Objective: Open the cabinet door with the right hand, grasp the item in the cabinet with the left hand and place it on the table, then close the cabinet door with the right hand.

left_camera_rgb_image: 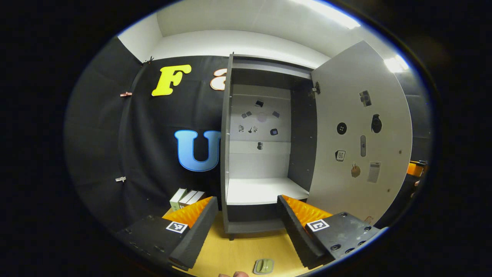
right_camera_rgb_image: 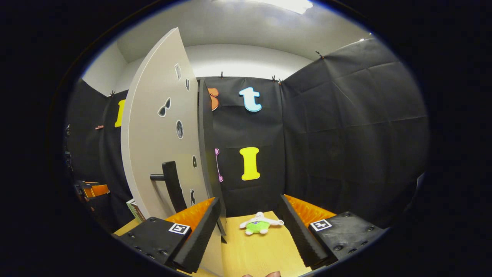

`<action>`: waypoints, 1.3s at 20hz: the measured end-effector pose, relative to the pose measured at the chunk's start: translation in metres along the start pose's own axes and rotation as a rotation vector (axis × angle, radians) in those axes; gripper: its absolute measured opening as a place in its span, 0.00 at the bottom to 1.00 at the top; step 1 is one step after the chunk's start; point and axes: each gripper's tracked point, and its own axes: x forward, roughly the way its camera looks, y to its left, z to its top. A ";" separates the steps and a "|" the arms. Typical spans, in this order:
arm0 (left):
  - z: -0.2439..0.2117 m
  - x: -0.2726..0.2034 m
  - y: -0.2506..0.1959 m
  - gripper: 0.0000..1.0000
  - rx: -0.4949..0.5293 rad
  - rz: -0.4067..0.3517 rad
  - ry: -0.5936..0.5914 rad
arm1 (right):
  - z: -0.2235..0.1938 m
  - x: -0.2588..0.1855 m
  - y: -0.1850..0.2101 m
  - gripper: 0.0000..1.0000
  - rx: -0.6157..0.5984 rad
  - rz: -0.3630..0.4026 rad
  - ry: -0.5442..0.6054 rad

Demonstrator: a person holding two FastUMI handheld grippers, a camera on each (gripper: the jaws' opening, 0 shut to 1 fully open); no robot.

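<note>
- Left gripper (left_camera_rgb_image: 246, 223) is hanging released before the cabinet (left_camera_rgb_image: 265, 146), door (left_camera_rgb_image: 359, 142) swung wide.
- Right gripper (right_camera_rgb_image: 250, 227) is gaping, empty, beside the handle (right_camera_rgb_image: 173, 184).
- Item (left_camera_rgb_image: 264, 266) is lying at the table's (left_camera_rgb_image: 238, 250) near edge.

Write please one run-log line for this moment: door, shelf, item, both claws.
door: open | cabinet shelf: bare | plush toy: on table | left claw: open, facing cabinet | right claw: open, beside door handle
</note>
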 end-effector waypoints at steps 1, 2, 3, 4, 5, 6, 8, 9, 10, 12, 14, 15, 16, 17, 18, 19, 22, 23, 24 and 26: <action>0.002 -0.004 0.004 0.99 0.001 0.004 -0.001 | 0.001 0.000 0.001 0.97 0.000 -0.001 -0.004; 0.005 -0.008 0.006 0.96 -0.002 0.005 -0.005 | 0.002 -0.001 0.001 0.97 0.001 -0.004 -0.008; 0.006 -0.011 0.010 0.96 -0.008 0.010 -0.007 | 0.002 -0.001 0.003 0.97 0.001 -0.005 -0.010; 0.006 -0.013 0.013 0.96 -0.015 0.015 -0.008 | 0.003 -0.001 0.005 0.97 0.000 -0.005 -0.011; 0.006 -0.015 0.015 0.96 -0.017 0.014 -0.011 | 0.003 -0.001 0.009 0.97 -0.003 -0.004 -0.011; 0.005 -0.016 0.018 0.99 -0.015 0.015 -0.009 | 0.002 -0.001 0.012 0.97 -0.008 -0.002 -0.010; 0.003 -0.019 0.020 0.96 -0.005 0.004 -0.006 | 0.002 -0.003 0.022 0.97 -0.021 0.004 -0.008; 0.003 -0.020 0.022 0.96 -0.004 -0.001 -0.005 | 0.003 -0.005 0.025 0.97 -0.028 -0.002 -0.013; 0.002 -0.021 0.024 0.96 -0.007 -0.006 -0.005 | 0.004 -0.006 0.028 0.98 -0.031 -0.006 -0.017; 0.000 -0.024 0.027 0.96 -0.024 -0.016 -0.003 | 0.006 -0.007 0.028 0.96 -0.049 -0.031 -0.026; -0.003 -0.027 0.029 0.96 -0.026 -0.029 0.002 | 0.005 -0.010 0.030 0.96 -0.050 -0.049 -0.027; -0.004 -0.028 0.032 0.96 -0.018 -0.031 0.003 | 0.006 -0.010 0.030 0.97 -0.049 -0.060 -0.030; -0.004 -0.029 0.035 0.96 -0.007 -0.030 0.001 | 0.006 -0.011 0.031 0.97 -0.053 -0.069 -0.031; -0.003 -0.030 0.038 0.97 0.003 -0.029 -0.001 | 0.006 -0.012 0.034 0.97 -0.058 -0.076 -0.037; -0.003 -0.031 0.041 0.96 0.011 -0.029 -0.004 | 0.005 -0.013 0.037 0.97 -0.062 -0.080 -0.037; -0.003 -0.032 0.043 0.96 0.016 -0.030 -0.005 | 0.005 -0.013 0.039 0.97 -0.064 -0.080 -0.039; -0.005 -0.033 0.046 0.96 -0.005 -0.051 0.000 | 0.002 -0.018 0.054 0.97 -0.057 -0.083 -0.038; -0.006 -0.034 0.048 0.96 -0.005 -0.052 0.002 | 0.001 -0.022 0.060 0.97 -0.052 -0.085 -0.038; -0.008 -0.034 0.051 0.96 -0.002 -0.053 0.005 | 0.001 -0.024 0.065 0.97 -0.048 -0.085 -0.038; -0.011 -0.035 0.054 0.96 0.006 -0.058 0.011 | -0.001 -0.026 0.075 0.97 -0.043 -0.079 -0.037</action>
